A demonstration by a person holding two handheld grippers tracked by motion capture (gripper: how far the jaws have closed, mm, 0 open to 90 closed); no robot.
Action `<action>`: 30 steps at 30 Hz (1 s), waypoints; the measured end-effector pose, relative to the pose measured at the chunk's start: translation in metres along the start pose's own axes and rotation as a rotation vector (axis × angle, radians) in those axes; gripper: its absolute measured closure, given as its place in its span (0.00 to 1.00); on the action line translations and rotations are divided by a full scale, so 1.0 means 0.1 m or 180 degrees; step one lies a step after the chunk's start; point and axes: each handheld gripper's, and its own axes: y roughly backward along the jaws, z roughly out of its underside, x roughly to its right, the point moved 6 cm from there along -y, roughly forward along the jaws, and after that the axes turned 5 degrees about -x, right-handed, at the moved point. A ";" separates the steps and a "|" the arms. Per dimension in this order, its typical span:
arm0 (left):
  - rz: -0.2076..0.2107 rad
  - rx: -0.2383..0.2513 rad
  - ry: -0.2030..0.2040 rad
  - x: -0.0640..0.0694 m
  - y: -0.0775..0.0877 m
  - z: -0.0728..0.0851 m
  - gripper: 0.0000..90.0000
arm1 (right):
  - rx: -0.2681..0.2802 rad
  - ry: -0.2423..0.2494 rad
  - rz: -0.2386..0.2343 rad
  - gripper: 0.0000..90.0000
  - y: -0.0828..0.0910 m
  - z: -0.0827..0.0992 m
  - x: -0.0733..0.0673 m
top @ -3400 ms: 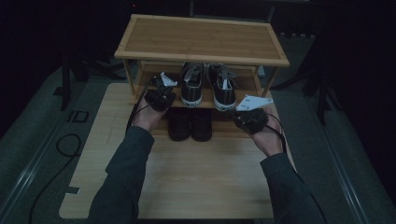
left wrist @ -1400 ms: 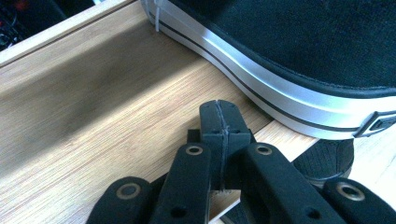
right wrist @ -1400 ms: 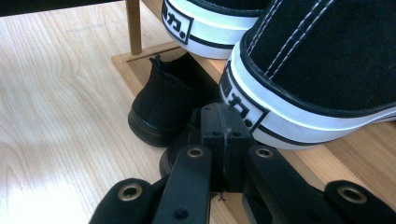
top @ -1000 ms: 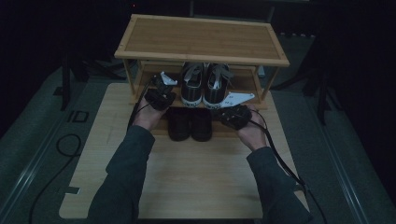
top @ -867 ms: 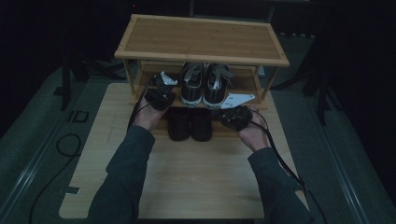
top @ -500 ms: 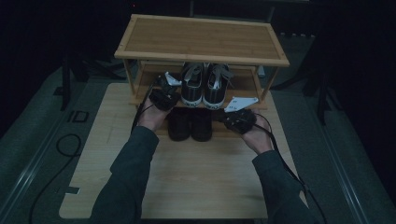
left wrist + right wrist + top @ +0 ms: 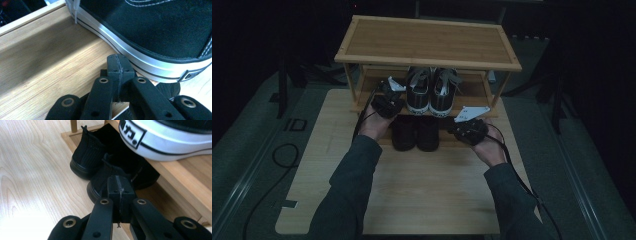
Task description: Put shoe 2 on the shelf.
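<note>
A pair of black sneakers (image 7: 431, 92) with white soles stands on the middle shelf of a bamboo shoe rack (image 7: 427, 42). A pair of plain black shoes (image 7: 416, 132) sits below them, heels toward me. My left gripper (image 7: 387, 100) rests on the middle shelf just left of the sneakers. It is shut and empty, its tips (image 7: 117, 67) at the left sneaker's white sole (image 7: 140, 62). My right gripper (image 7: 464, 129) hovers right of the black shoes. Also shut and empty, its tips (image 7: 119, 187) point at the nearer black shoe's heel (image 7: 110, 173).
The rack stands on a light wooden board (image 7: 412, 185) laid over dark grey floor. The rack's posts (image 7: 349, 82) flank the shelves. A sneaker's heel (image 7: 170, 140) overhangs the shelf edge (image 7: 175, 180) above the black shoes. A cable (image 7: 282, 155) lies at left.
Since the earliest frame my right gripper has shifted left toward the black shoes, and the left gripper has edged up onto the shelf beside the sneaker. Both have stayed shut.
</note>
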 end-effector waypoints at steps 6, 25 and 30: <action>-0.0025 -0.0024 -0.0024 -0.04 0.03 0.02 0.99 | -0.0068 -0.0014 -0.0031 1.00 -0.05 0.09 -0.01; -0.0057 -0.0014 -0.0141 -0.14 0.19 0.13 0.97 | -0.0182 -0.0130 -0.0069 1.00 -0.09 0.30 0.02; -0.0053 0.0038 -0.0128 -0.14 0.22 0.15 0.96 | -0.0205 -0.0143 -0.0071 1.00 -0.09 0.34 0.03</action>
